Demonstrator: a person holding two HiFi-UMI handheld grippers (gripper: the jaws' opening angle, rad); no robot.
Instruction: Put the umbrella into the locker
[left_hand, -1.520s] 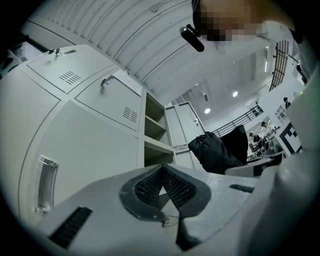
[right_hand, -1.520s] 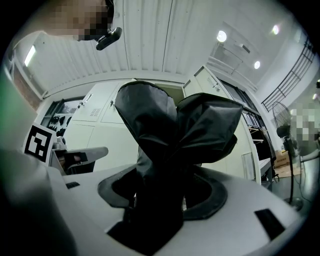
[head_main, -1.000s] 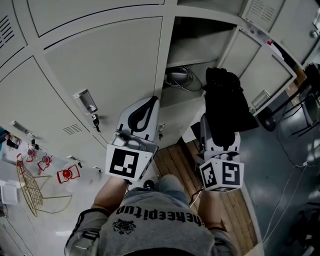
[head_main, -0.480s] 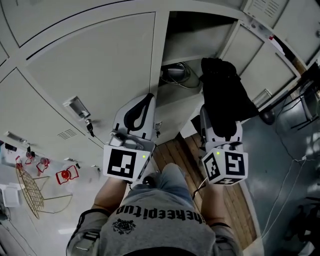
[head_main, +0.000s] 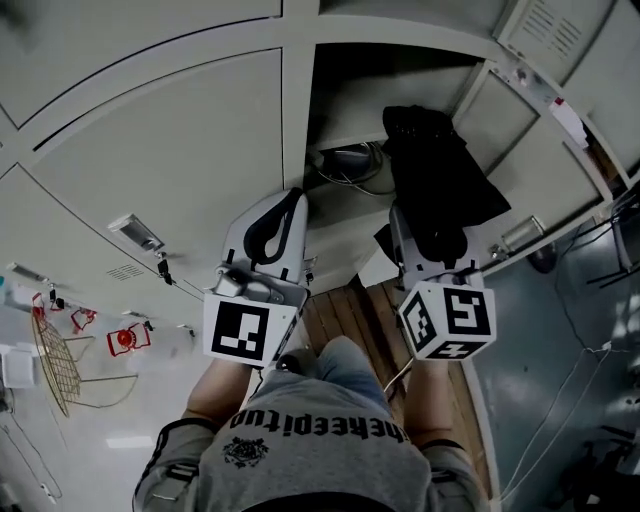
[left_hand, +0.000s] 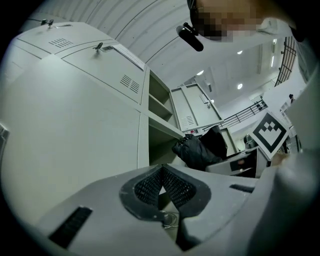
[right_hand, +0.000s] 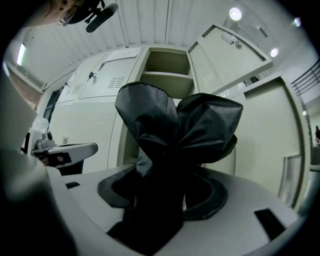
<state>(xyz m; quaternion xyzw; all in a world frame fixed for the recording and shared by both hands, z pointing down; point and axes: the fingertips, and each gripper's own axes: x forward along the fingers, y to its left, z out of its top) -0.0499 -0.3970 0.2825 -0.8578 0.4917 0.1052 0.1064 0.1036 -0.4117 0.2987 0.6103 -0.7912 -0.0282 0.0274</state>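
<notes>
Black fabric, bunched and folded, marks the umbrella (head_main: 436, 185), which stands at about 1 o'clock in the head view, clamped low on its bundle by the right gripper (head_main: 430, 238). The right gripper view shows both jaws pressed against the dark cloth, with the loose folds spreading out above them. The umbrella is held up in front of the open locker compartment (head_main: 400, 85); whether its top has passed the frame is hard to judge from these angles. A coil of cables (head_main: 350, 163) lies on the shelf inside, at 11 o'clock from the umbrella. The open door (head_main: 520, 125) swings out at 2 o'clock.

At 9 o'clock from the right gripper is the left gripper (head_main: 288, 198), pointing toward the grey upright between the open compartment and the closed door (head_main: 170, 150). Its own view shows the ribbed pads (left_hand: 150, 186) meeting at their tips, with nothing between them.

Each gripper carries a cube with black-and-white square markers; these are patterns, not letters. The only writing is white print across the person's grey shirt (head_main: 315, 435) at 6 o'clock, upside down to the camera, which seems to read "thekeepitup". A strip of wooden boards (head_main: 352, 315) runs between the two grippers, and a wire rack (head_main: 55, 362) and small red items (head_main: 128, 338) lie at 8 o'clock.
</notes>
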